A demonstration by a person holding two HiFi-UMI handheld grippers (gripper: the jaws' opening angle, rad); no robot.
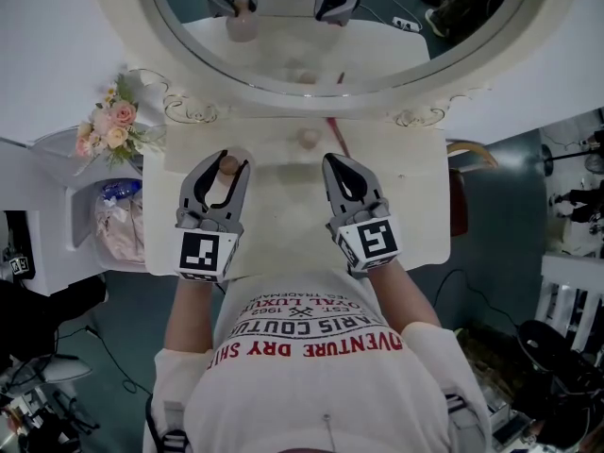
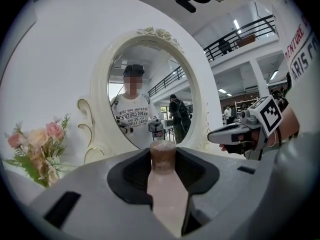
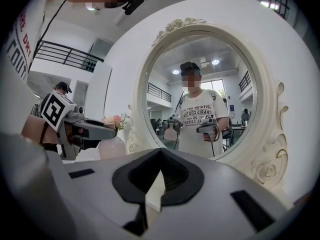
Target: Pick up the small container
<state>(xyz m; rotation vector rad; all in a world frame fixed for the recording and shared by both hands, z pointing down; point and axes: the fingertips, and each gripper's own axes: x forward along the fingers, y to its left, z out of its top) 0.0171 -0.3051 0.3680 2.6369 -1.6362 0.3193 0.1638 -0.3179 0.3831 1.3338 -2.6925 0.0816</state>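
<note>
Between the left gripper's (image 1: 225,161) fingers (image 1: 200,183): a small pale-pink container (image 2: 165,189) with a brown cylindrical cap. The cap stands up past the fingertips and the body is wedged between the pads. These fingers are clamped on it, held part-way apart by its width. The right gripper (image 1: 336,163) sits alongside, well apart from the left fingers, with its own fingers together at the tips and nothing between them. Below both pairs of fingers is a cream-painted vanity table top (image 1: 283,229). I cannot tell whether the container's base is clear of it, because the fingers cover the base in every view. Ahead of the fingertips is an oval cream-framed mirror (image 1: 283,91) with gilt scrollwork. Between the two grippers and just beyond their tips, a small beige rounded object (image 1: 308,139) and a thin red stick (image 1: 338,140) lie on the top. Out to the left of the left fingers is a bunch of pink and cream flowers (image 1: 111,128). Step judged: the grasp is made and the lift is due. The next move calls for a straight, steady rise with the grip unchanged, the container upright and the fingertips kept short of the mirror frame. Writing: none is legible on the container. The person's white T-shirt (image 1: 321,347) carries red and black print, upside-down to the head camera and cut off at the edges: "VENTURE DRY SHI", "ARIS COUTU", "EST 1962".
</note>
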